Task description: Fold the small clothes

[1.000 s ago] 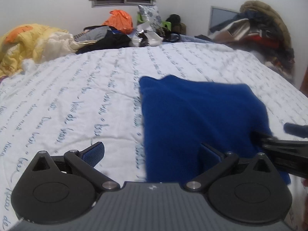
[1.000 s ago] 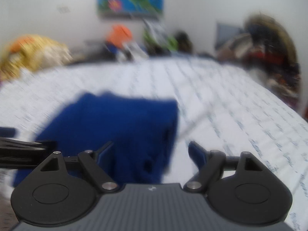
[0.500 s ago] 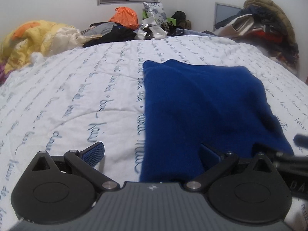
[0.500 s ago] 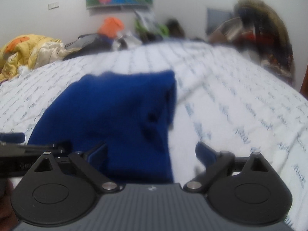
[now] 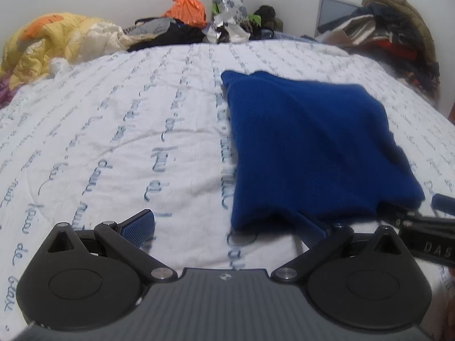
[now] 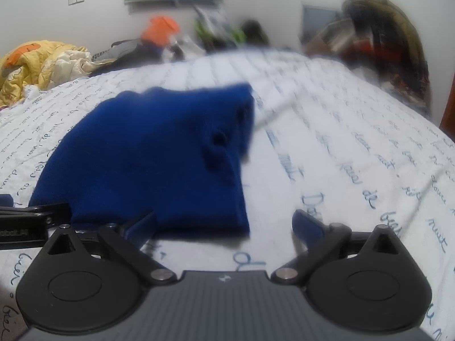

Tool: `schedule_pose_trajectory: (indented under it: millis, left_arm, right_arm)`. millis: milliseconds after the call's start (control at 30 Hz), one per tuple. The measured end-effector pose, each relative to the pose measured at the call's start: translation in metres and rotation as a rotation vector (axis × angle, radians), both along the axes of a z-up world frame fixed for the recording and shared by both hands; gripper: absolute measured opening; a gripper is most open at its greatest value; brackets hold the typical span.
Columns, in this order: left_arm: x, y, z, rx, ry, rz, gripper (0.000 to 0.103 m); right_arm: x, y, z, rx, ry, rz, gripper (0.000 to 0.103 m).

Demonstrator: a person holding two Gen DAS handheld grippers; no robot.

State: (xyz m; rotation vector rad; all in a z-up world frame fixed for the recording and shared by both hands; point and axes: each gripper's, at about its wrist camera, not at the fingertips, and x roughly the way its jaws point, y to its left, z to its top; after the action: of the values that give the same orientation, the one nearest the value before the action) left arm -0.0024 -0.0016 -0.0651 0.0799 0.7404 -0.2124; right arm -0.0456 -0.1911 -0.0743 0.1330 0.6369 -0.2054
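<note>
Bed (image 5: 119,130) under you, cloth (image 5: 307,147) folded; left gripper (image 5: 227,227) wide and empty, right gripper (image 6: 224,224) opening, empty. Snag the near hem and your fold unravels.

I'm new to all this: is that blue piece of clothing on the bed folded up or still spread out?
Folded. The blue garment lies on the bed sheet as a compact, thick block with doubled edges; no sleeves or legs stick out.

Blue garment (image 5: 307,147), white script-patterned bedsheet (image 5: 113,130)
</note>
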Motion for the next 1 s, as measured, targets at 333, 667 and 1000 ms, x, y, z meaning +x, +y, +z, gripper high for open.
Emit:
schedule_pose_trajectory:
  millis: [333,667,1000]
  left_arm:
    - [-0.015,0.012,-0.008,0.006,-0.041,0.023,0.103]
    - [-0.02,0.013,-0.009,0.003,-0.072,0.035,0.103]
    - [-0.02,0.014,-0.01,0.003,-0.074,0.035,0.103]
  right_arm:
    - [-0.005,0.005,-0.005,-0.018,0.029,0.013,0.103]
    - [-0.012,0.006,-0.005,-0.023,0.029,0.008,0.103]
    - [-0.013,0.006,-0.005,-0.024,0.026,0.012,0.103]
